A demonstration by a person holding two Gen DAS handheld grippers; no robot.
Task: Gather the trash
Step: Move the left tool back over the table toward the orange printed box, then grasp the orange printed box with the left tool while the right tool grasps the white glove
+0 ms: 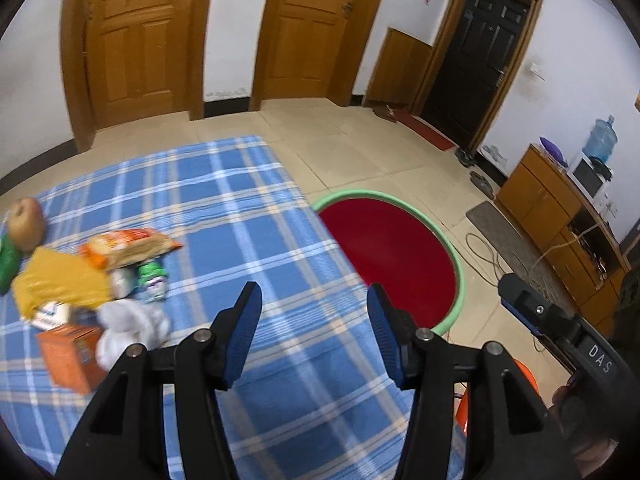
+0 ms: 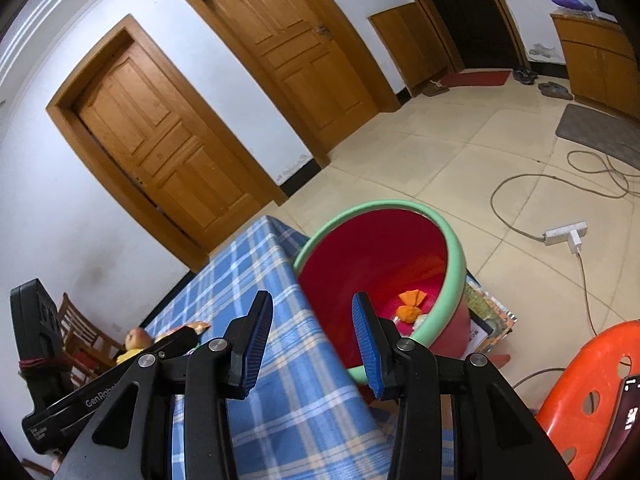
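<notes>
A pile of trash lies on the blue plaid table (image 1: 248,216) at the left: an orange snack bag (image 1: 128,246), a yellow wrapper (image 1: 60,280), a crumpled white tissue (image 1: 132,328), an orange box (image 1: 72,354) and a small bottle (image 1: 152,278). My left gripper (image 1: 314,312) is open and empty, right of the pile. My right gripper (image 2: 312,328) is open and empty at the table's edge, beside the red bin with a green rim (image 2: 384,256). An orange wrapper (image 2: 412,304) lies in the bin. The bin also shows in the left wrist view (image 1: 396,248).
An apple (image 1: 26,220) and a green item (image 1: 8,260) lie beyond the pile. An orange plastic stool (image 2: 592,392) stands right of the bin. A cable (image 2: 560,184) and power strip (image 2: 566,234) lie on the floor. Wooden cabinets (image 1: 560,216) line the right wall.
</notes>
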